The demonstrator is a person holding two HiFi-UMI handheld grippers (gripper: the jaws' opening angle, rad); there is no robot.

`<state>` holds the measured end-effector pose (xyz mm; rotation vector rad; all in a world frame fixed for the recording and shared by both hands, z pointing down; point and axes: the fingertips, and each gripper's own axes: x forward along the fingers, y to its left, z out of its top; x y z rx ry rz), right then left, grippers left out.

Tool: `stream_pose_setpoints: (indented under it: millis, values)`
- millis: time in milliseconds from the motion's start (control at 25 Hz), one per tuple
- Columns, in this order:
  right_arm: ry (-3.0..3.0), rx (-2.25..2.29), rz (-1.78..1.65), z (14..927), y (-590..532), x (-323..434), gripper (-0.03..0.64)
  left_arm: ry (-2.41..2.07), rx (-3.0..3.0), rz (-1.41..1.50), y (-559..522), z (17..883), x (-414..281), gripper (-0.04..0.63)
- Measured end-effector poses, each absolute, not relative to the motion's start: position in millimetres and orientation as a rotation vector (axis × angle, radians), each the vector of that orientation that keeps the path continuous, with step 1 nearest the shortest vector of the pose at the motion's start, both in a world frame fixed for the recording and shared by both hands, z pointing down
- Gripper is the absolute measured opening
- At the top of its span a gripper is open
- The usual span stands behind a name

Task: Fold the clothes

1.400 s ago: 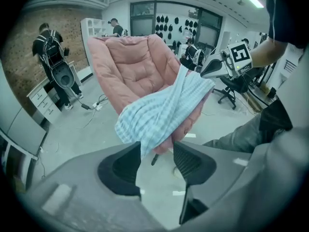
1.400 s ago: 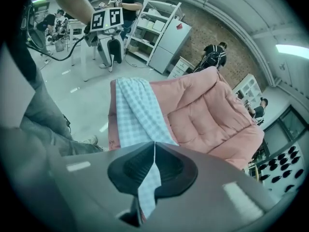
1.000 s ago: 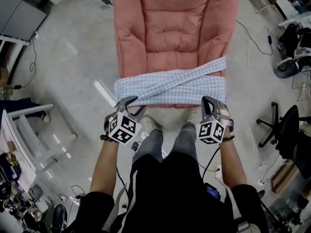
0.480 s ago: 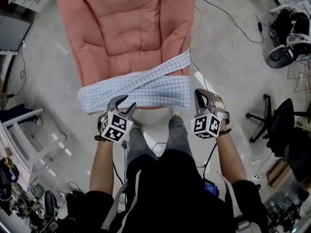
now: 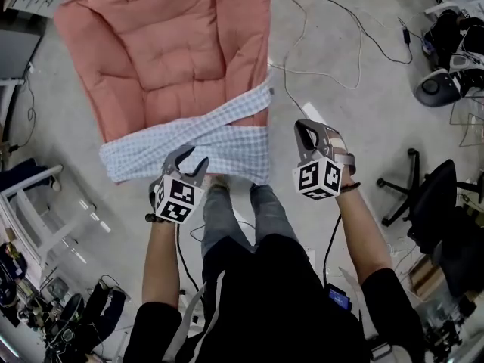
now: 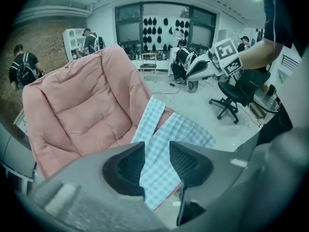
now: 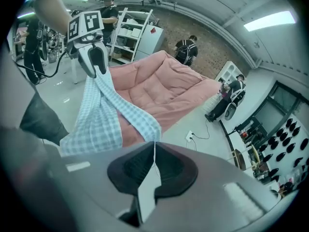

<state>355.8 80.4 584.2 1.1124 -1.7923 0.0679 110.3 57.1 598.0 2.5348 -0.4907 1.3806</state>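
A light-blue checked garment (image 5: 197, 144) lies folded into a long band across the front edge of a pink padded cushion (image 5: 166, 44), with one strip crossing it diagonally. My left gripper (image 5: 187, 159) hovers at the middle of the band's near edge. In the left gripper view its jaws (image 6: 156, 149) stand apart and empty, the garment (image 6: 169, 134) lying beyond them. My right gripper (image 5: 305, 127) is off the garment's right end, over bare floor. The right gripper view shows it (image 7: 154, 146) shut on nothing, looking along the garment (image 7: 101, 115) toward the left gripper (image 7: 96, 64).
The holder's legs (image 5: 249, 218) stand just before the cushion. Black office chairs (image 5: 412, 184) are at the right, and cables (image 5: 333, 36) trail over the floor behind. A white rack (image 5: 38, 210) stands at the left. Several people are in the background of both gripper views.
Both grippers have slid right along the garment's near edge, from its two front corners. The left is now at its middle, the right past its end. The garment lies unchanged.
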Motion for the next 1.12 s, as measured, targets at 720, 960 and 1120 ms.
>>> stream_pose_setpoints:
  millis: [720, 960, 1120]
  values:
    - [-1.751, 0.899, 0.194, 758.1, -9.5, 364.9, 0.095, -0.427, 2.526, 1.449, 24.2, 687.5, 88.5, 0.167]
    - [-1.733, 0.845, 0.155, 779.5, -26.8, 361.9, 0.097, -0.424, 2.524, 1.451, 13.8, 704.2, 83.4, 0.167]
    - [-1.723, 0.793, 0.117, 786.1, -34.4, 360.9, 0.097, -0.436, 2.505, 1.453, 8.4, 709.3, 76.8, 0.167]
